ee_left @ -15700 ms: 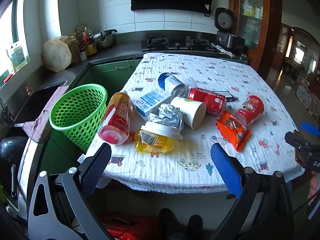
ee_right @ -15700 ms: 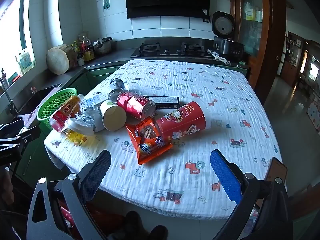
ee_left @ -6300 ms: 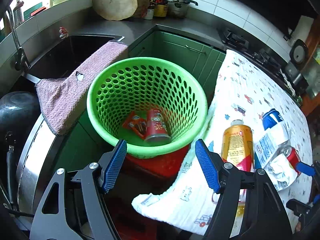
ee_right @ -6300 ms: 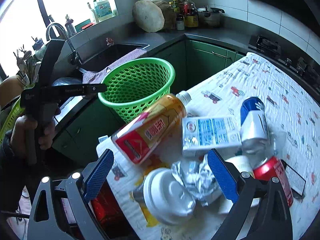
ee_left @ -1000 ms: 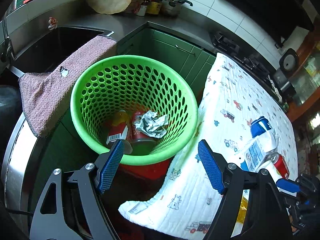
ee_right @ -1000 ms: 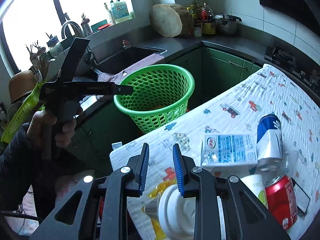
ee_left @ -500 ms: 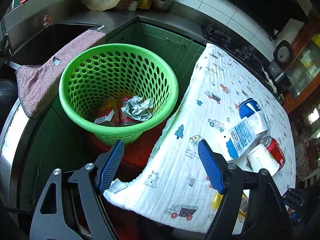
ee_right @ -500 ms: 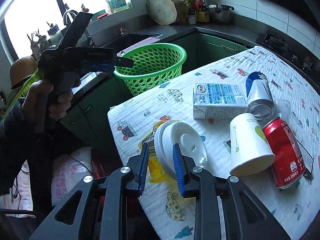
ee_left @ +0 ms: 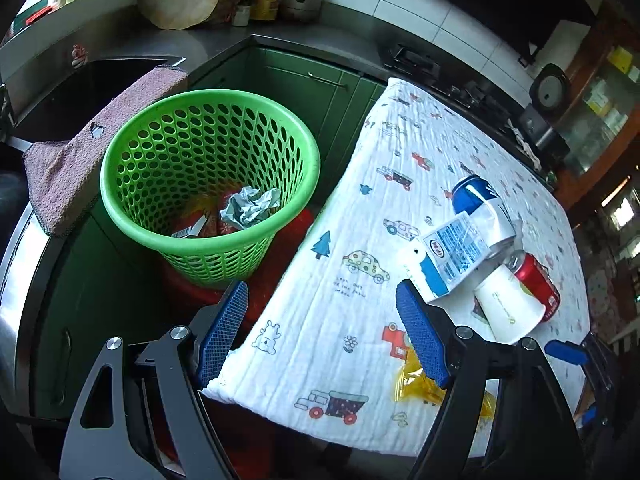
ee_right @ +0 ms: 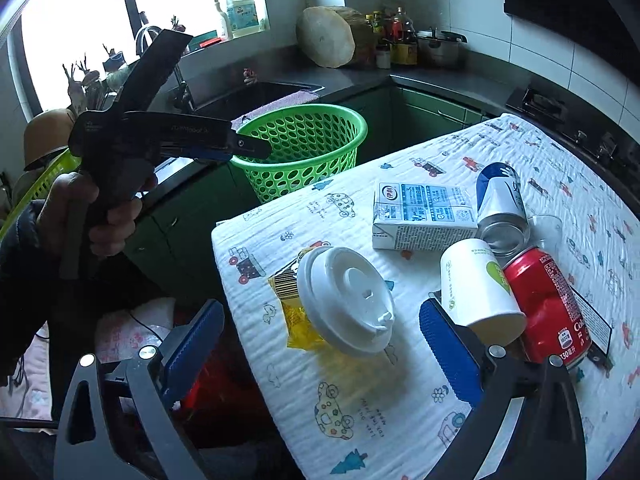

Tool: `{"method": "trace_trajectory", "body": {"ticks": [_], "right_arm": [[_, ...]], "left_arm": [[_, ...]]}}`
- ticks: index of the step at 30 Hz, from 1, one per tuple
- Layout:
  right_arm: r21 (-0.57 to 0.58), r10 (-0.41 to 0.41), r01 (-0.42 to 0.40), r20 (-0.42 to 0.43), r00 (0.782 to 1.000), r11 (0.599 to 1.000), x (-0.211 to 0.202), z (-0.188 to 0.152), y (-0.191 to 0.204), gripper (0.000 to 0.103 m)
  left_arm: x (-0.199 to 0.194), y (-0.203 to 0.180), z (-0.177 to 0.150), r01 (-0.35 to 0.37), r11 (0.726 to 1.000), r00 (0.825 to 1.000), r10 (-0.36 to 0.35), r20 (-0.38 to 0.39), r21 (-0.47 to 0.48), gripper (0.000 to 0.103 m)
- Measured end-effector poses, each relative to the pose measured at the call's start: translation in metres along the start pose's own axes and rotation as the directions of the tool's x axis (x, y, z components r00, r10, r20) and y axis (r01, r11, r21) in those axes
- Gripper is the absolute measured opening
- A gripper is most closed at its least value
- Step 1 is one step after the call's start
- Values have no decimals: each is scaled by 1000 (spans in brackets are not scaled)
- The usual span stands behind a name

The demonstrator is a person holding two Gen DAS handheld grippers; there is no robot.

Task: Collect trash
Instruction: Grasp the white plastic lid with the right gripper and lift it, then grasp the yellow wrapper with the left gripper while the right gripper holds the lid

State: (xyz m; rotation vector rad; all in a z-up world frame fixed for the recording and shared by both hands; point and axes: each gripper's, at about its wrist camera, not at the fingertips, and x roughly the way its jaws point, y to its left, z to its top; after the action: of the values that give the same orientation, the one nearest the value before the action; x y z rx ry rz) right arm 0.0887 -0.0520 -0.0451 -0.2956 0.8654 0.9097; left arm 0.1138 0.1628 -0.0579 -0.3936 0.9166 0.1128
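Foil (ee_left: pixel 250 210) and wrappers lie in the basket (ee_left: pixel 120 204) ahead of the spread, empty left gripper (ee_left: pixel 320 330), while the spread, empty right gripper (ee_right: pixel 320 354) faces a lidded cup (ee_right: pixel 344 300) (carton (ee_right: pixel 424 216), cans and paper cup (ee_right: pixel 478 292) beyond).

White tiled wall (ee_right: pixel 536 52), bright window (ee_right: pixel 80 28) (daylight), dark countertop (ee_right: pixel 440 80), green cabinets (ee_left: pixel 288 84), sink (ee_right: pixel 256 96).

A home kitchen: sink (ee_right: pixel 256 94) and faucet (ee_right: pixel 160 46) under a window, green cabinets (ee_left: pixel 296 88), gas stove (ee_left: pixel 424 68), tiled walls, cooking pot (ee_right: pixel 440 46) beyond the claw.
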Motion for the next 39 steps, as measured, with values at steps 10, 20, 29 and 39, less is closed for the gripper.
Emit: {"method": "trace_trajectory", "body": {"ticks": [10, 20, 29, 39], "right_arm": [[93, 70, -63, -74, 995, 994, 30, 2, -27, 82], [225, 176, -151, -95, 980, 963, 51, 8, -48, 90], [321, 261, -219, -93, 961, 921, 65, 4, -62, 90], [345, 272, -211, -140, 952, 915, 80, 0, -61, 90]], "left_arm": [[1, -10, -17, 14, 999, 1000, -12, -28, 49, 76], [8, -1, -26, 8, 1000, 999, -7, -48, 27, 76], [9, -10, -22, 27, 998, 999, -25, -43, 62, 76], [9, -22, -26, 57, 993, 997, -52, -49, 102, 76]]}}
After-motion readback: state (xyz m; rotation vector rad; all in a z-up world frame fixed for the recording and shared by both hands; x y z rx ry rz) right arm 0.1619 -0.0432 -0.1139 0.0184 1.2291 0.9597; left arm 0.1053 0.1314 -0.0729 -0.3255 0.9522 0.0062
